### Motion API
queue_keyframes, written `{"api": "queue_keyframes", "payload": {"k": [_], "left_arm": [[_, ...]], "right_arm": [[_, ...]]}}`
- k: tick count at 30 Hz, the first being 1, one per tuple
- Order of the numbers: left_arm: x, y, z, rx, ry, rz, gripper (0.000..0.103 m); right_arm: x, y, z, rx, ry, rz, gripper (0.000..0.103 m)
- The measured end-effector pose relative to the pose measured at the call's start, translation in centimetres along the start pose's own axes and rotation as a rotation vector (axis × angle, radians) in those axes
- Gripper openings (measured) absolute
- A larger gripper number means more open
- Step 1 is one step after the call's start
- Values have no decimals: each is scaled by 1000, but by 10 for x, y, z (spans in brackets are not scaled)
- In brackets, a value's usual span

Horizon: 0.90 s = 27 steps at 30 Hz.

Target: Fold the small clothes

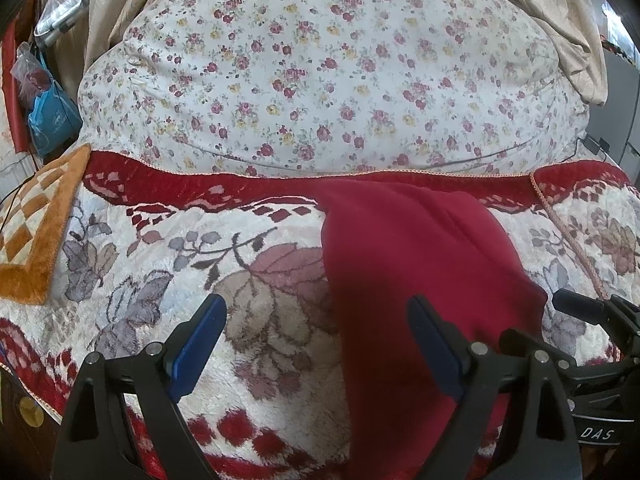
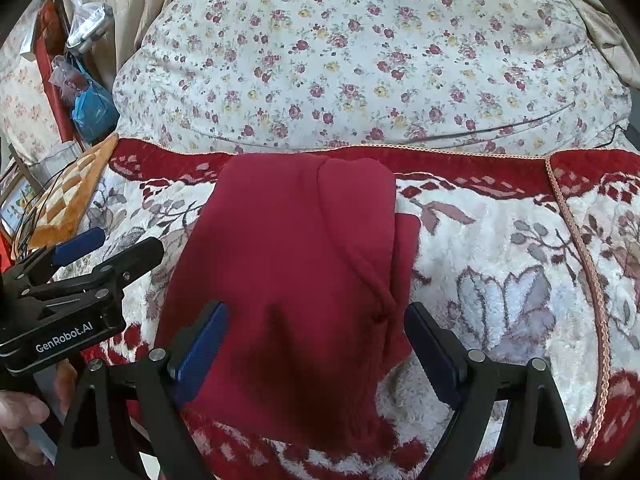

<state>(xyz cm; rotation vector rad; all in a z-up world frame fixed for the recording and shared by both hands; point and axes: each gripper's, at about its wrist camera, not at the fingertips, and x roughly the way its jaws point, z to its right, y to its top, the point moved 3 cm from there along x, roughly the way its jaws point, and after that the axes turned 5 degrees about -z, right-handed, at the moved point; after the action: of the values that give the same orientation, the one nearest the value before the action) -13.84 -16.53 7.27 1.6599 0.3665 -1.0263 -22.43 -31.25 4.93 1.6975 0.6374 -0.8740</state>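
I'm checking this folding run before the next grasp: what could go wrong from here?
1. The red garment lies on a plush blanket; the open right gripper straddling it might pinch pile along with cloth.
2. Its right side is already doubled over; grabbing one layer could undo that fold.
3. The left gripper, also open, sits close beside the right, over the garment's left edge, so the two could bump.

Both the left gripper [image 1: 316, 344] and the right gripper [image 2: 316, 348] have black frames with silver screws, blue fingers [image 2: 202, 344], and white "GenRobot.AI" lettering on the body.
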Motion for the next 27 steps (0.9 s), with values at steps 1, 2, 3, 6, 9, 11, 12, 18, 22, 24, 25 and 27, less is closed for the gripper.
{"api": "queue_keyframes", "payload": {"k": [1,2,3,6,9,11,12,18,22,24,25,27], "left_arm": [[0,0,0,-1,1,1,91],[1,-1,0,0,1,1,91],[1,-2,-1,0,0,2,91],[1,0,1,-3,1,0,91],[2,-1,0,-4,0,-1,91],[3,1,1,-2,-2,-4,91],[3,1,0,-2,-1,-5,91],[8,1,-1,-5,-11,-15,91],[16,3,-4,-6,-14,-28,91],[20,4,-6,-8,-14,-33,91],[21,5,-6,-8,-14,-35,91],[25,5,-10,-13,-19,-34,91]], "right_arm": [[0,0,0,0,0,0,93],[1,0,0,-1,0,-2,93],[2,1,1,-2,1,-3,93],[4,1,1,-3,1,-8,93],[8,2,1,-5,1,-13,93],[9,3,1,-6,1,-15,93],[10,3,1,-7,1,-16,93],[13,6,1,-11,-3,-21,93],[18,8,3,-10,1,-30,93],[20,9,2,-12,0,-33,93],[23,10,2,-16,-2,-38,93],[26,10,2,-17,-2,-45,93]]}}
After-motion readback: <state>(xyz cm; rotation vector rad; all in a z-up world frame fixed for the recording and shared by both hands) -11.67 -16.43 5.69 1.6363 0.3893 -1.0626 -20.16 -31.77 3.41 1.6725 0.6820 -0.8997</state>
